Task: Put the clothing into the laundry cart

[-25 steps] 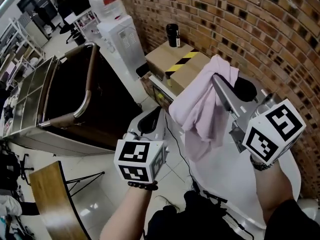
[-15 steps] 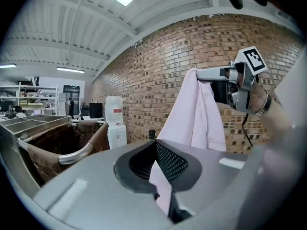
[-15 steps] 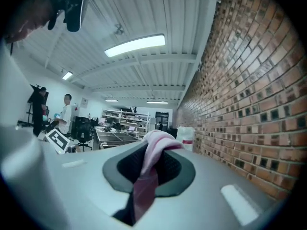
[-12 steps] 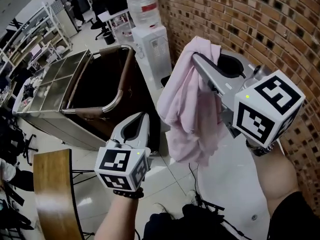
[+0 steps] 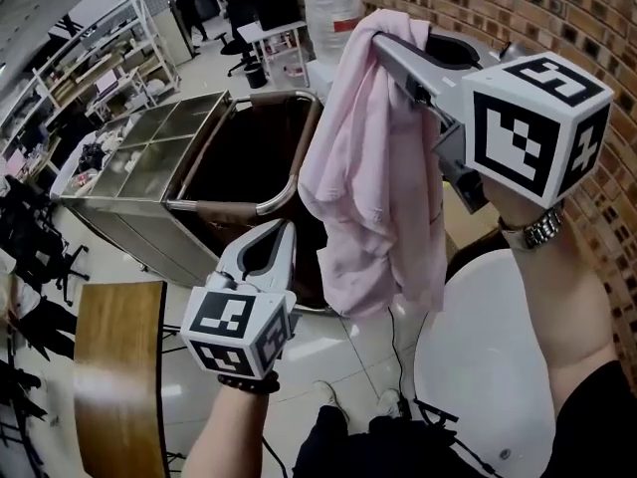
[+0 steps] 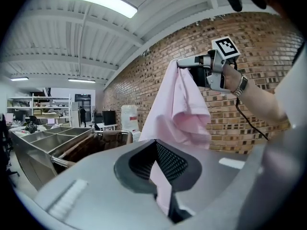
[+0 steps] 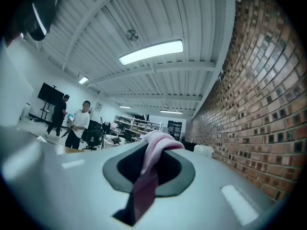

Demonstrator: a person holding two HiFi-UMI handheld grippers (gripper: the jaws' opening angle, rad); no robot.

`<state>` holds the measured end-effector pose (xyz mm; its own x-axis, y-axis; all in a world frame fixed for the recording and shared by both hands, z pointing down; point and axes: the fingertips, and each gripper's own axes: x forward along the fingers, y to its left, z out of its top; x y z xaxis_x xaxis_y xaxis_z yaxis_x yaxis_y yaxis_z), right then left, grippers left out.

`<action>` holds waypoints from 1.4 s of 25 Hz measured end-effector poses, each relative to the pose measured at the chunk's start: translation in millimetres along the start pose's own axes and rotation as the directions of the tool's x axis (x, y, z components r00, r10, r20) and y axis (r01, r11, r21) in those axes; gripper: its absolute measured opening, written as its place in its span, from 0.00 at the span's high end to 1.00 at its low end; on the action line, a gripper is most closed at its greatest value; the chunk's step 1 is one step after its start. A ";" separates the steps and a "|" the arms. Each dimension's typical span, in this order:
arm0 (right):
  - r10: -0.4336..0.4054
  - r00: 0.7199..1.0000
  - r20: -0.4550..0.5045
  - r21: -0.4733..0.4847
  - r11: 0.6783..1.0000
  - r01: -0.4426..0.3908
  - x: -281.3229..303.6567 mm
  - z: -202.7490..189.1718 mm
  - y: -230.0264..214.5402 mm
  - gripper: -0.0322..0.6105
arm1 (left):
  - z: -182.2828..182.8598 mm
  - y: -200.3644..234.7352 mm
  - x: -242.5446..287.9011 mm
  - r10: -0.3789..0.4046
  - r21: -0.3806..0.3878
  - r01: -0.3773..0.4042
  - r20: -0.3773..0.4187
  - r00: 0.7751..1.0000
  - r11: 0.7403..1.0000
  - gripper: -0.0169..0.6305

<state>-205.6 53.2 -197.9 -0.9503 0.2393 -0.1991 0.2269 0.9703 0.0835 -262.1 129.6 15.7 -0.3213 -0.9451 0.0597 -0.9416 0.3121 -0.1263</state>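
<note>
Your right gripper (image 5: 382,42), at the upper middle of the head view, has its jaws pinched almost closed on a fold of the pink shirt (image 5: 373,187). The shirt hangs down the centre of the frame, overlapping the right rim of the laundry cart (image 5: 291,181), which fills the upper left. Your left gripper (image 5: 288,227), at lower left, has its jaws together. The pink sliver in their slit seems to be the shirt hanging beyond, not something gripped.
</note>
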 end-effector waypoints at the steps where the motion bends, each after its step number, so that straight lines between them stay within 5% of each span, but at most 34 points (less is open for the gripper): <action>1: 0.007 1.000 -0.001 0.008 1.000 -0.007 8.8 6.3 6.0 0.89 | 3.3 6.6 -7.8 0.004 -0.002 -0.004 0.004 1.000 1.000 0.97; 6: -0.010 0.999 -0.036 0.028 1.000 0.011 65.2 10.8 24.4 0.89 | -3.4 57.2 -29.6 0.018 -0.028 -0.017 0.028 0.999 0.999 0.97; 10: -0.102 0.992 -0.074 -0.125 0.988 0.092 104.7 29.3 25.2 0.89 | -5.5 91.8 -35.7 0.033 -0.039 -0.032 0.044 0.998 0.999 0.97; 17: -0.100 0.990 -0.104 -0.193 0.978 0.078 156.0 43.1 34.5 0.89 | -7.6 128.9 -48.3 0.069 -0.040 -0.067 0.046 0.997 0.997 0.97; 35: -0.150 0.964 -0.218 -0.189 0.976 0.109 289.5 -0.1 -0.7 0.89 | -21.7 203.4 -35.4 0.072 -0.027 -0.071 0.036 0.997 0.997 0.97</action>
<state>-480.9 121.8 -255.5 -0.9969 0.0779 0.0081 0.0775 0.9666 0.2443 -444.5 228.7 9.4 -0.3845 -0.9230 0.0151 -0.9187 0.3810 -0.1038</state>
